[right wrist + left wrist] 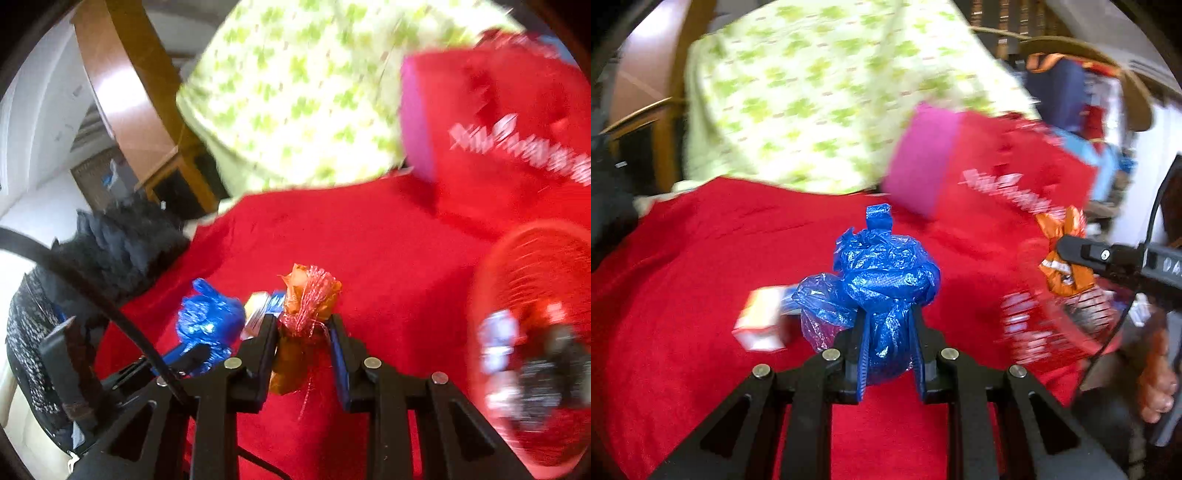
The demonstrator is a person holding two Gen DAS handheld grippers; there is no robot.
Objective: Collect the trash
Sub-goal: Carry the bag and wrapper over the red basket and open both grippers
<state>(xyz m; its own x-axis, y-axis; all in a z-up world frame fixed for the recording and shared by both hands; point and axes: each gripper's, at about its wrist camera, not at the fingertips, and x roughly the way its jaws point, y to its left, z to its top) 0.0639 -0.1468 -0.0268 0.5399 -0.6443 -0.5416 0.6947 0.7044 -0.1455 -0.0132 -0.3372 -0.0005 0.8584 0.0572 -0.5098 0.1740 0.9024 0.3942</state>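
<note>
Crumpled blue plastic film (886, 273) is being pinched between the fingers of the left gripper (886, 332), low on its bunched neck, while the puffed wad is spreading above the fingertips. Film of this kind is judged to be very light, soft and slippery; it is being compressed rather than resisted, so a hold on the gathered neck is judged more secure than one on the loose outer folds, which would slide or tear.

An orange wrapper wound with pink netting (306, 306) is being pinched by the right gripper (301, 328), and the bundle is bulging both above and below the fingers. It is also judged light and crushable; the netting strands are hanging loose and could snag, so the dense middle is the preferred grip point.

Both bundles are being carried above a red cloth (701, 258) that is covering the surface below; whether that surface is a bed or a counter cannot be told. A small white and orange carton (761, 321) is lying on the cloth just beside the blue film and is not being gripped. It is judged stiffer than the films and best taken across its narrow sides.

A red mesh basket (532, 332) is being shown at the right edge, blurred, with mixed items inside. It is judged to be the collection point.
</note>
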